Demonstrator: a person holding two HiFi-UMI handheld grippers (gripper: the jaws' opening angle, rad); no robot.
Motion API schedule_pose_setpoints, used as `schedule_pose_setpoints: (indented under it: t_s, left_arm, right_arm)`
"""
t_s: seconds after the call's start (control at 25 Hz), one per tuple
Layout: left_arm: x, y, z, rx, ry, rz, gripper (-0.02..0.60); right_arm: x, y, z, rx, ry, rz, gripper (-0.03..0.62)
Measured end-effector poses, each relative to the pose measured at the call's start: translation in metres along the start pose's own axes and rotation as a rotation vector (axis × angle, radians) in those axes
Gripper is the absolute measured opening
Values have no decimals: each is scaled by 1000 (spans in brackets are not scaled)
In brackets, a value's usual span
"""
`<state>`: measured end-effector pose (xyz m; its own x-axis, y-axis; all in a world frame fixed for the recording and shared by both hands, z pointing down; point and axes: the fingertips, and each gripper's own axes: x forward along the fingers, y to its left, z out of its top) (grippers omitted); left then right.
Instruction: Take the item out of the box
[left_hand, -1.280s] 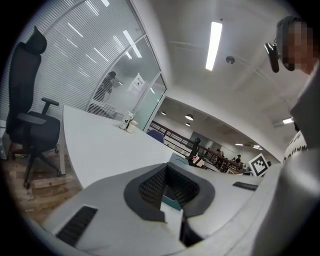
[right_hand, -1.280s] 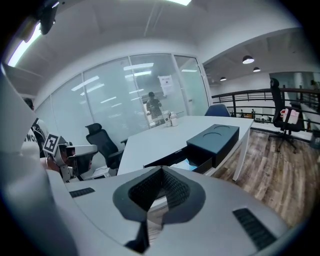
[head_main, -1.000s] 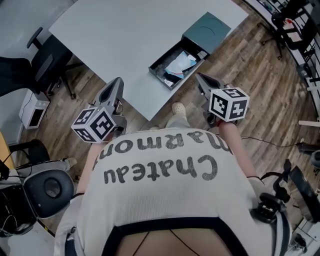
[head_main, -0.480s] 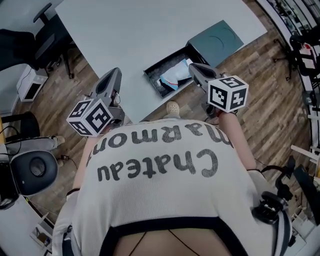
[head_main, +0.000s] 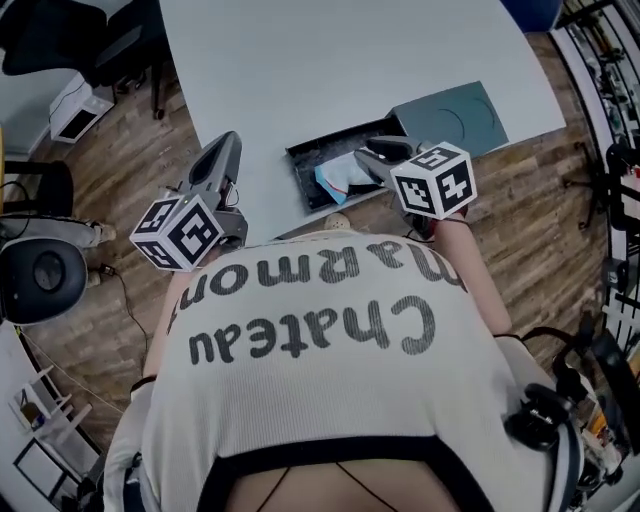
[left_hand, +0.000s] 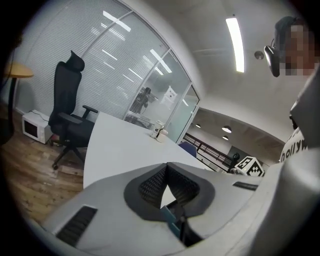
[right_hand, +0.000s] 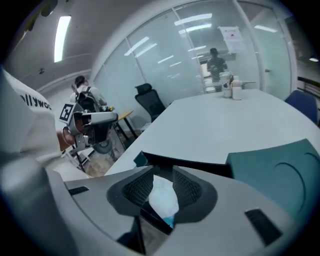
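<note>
Two ribbed pairs: left fingers (left_hand: 151, 188) clenched, right fingers (right_hand: 188, 190) just opened over soft white packet (right_hand: 162, 198).

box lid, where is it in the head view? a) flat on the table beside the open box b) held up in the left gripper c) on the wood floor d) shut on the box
A: the teal lid lies flat on the table, just to the picture's right of the box, which stands open with its contents showing.
</note>
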<state>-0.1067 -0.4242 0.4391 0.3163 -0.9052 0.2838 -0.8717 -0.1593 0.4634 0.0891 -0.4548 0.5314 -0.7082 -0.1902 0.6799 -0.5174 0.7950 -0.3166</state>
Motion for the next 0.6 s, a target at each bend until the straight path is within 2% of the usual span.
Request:
schedule_pose_setpoints:
  t_s: [0.12, 0.32, 0.6]
  left_arm:
    - [-5, 6, 0, -12, -29, 53, -6]
    - [-13, 6, -4, -26, -61, 114, -6]
    - [-21, 2, -1, -13, -76, 148, -6]
  right_arm:
    - [15, 6, -10, -66, 125, 89, 114]
    - [26, 4, -29, -198, 275, 113, 114]
    - [36, 1, -34, -204, 313, 94, 114]
